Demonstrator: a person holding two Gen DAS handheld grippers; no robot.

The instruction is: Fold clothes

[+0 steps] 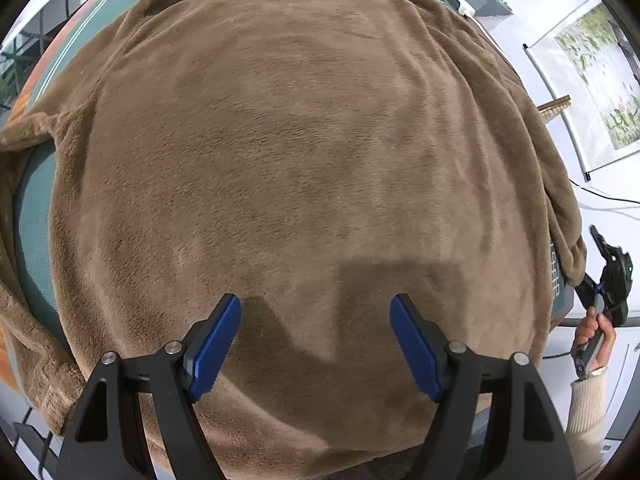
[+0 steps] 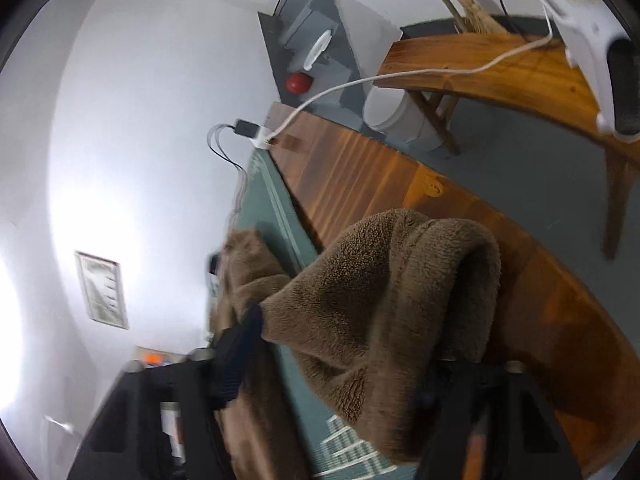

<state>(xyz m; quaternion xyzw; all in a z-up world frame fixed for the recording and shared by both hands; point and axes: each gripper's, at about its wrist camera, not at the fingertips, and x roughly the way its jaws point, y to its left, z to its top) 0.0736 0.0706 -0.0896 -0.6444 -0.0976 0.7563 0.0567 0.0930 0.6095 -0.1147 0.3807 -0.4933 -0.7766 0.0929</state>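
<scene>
A brown fleece garment lies spread flat over the teal mat and fills the left wrist view. My left gripper hovers just above its near part with blue pads wide apart and empty. My right gripper shows at the far right, beside a hanging brown sleeve. In the right wrist view a thick fold of the same fleece drapes across my right gripper; the left finger shows, the right one is hidden under the cloth.
The wooden table carries the teal mat, with a white power strip and cable at its far corner. A wooden bench and white bucket stand on the floor. A wall scroll hangs at the right.
</scene>
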